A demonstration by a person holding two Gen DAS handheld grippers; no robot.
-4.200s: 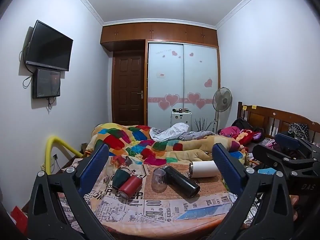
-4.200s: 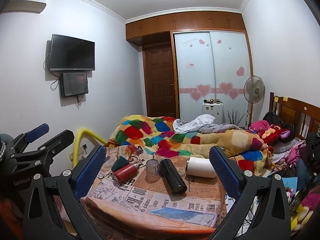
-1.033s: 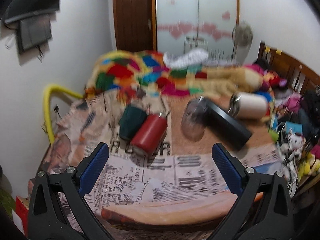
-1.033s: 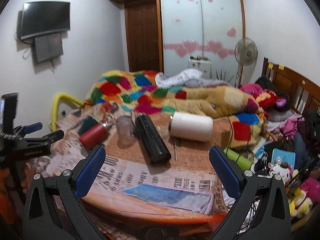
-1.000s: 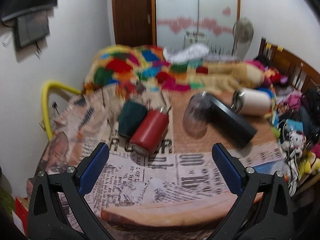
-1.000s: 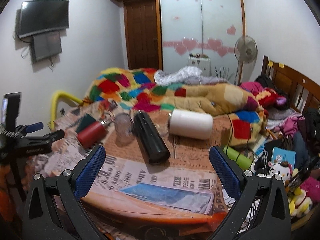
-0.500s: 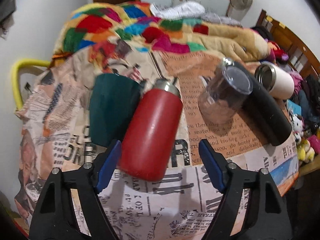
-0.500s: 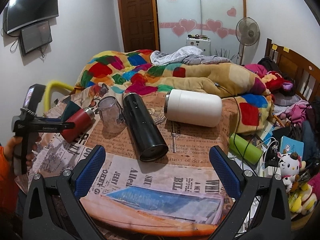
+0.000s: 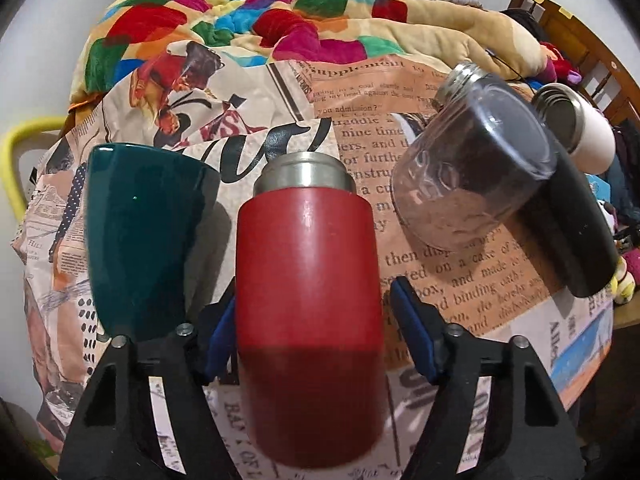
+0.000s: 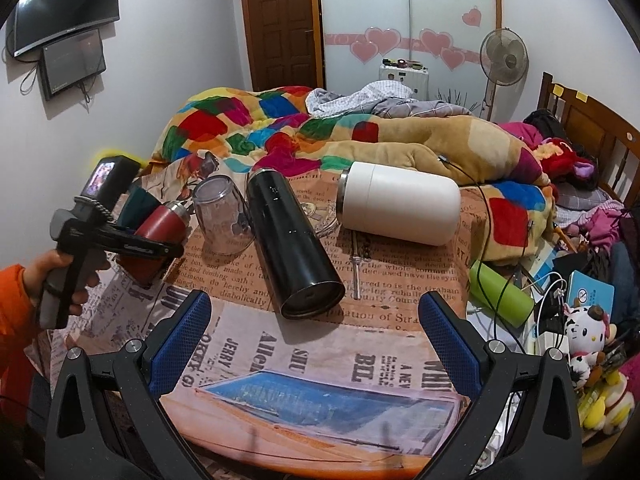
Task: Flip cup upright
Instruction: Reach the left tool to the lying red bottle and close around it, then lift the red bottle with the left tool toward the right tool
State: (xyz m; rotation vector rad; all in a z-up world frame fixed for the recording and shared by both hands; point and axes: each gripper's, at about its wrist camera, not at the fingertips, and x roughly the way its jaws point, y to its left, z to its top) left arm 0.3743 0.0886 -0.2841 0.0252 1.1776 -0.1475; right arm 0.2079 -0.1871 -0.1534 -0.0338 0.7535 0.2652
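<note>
A red flask [image 9: 308, 300] with a steel neck lies on its side on the newspaper-covered table [image 9: 460, 280]. My left gripper [image 9: 316, 344] straddles its base, one blue pad on each side; a small gap shows at the right pad [image 9: 412, 340]. In the right wrist view the flask [image 10: 160, 224] lies under the left gripper [image 10: 160, 248]. A dark green cup [image 9: 140, 232] lies beside the flask on its left. A clear glass cup [image 9: 472, 176] rests upside down to the right. My right gripper [image 10: 316, 336] is open and empty over the table's front.
A black flask [image 10: 292, 244] and a white flask [image 10: 400, 208] lie on their sides mid-table. A colourful quilt [image 10: 320, 132] borders the far edge. A green bottle [image 10: 500, 292], cables and toys lie off the right edge.
My left gripper has pushed forward and down onto the red flask and its jaws have narrowed around it. My right gripper has moved a little closer to the table.
</note>
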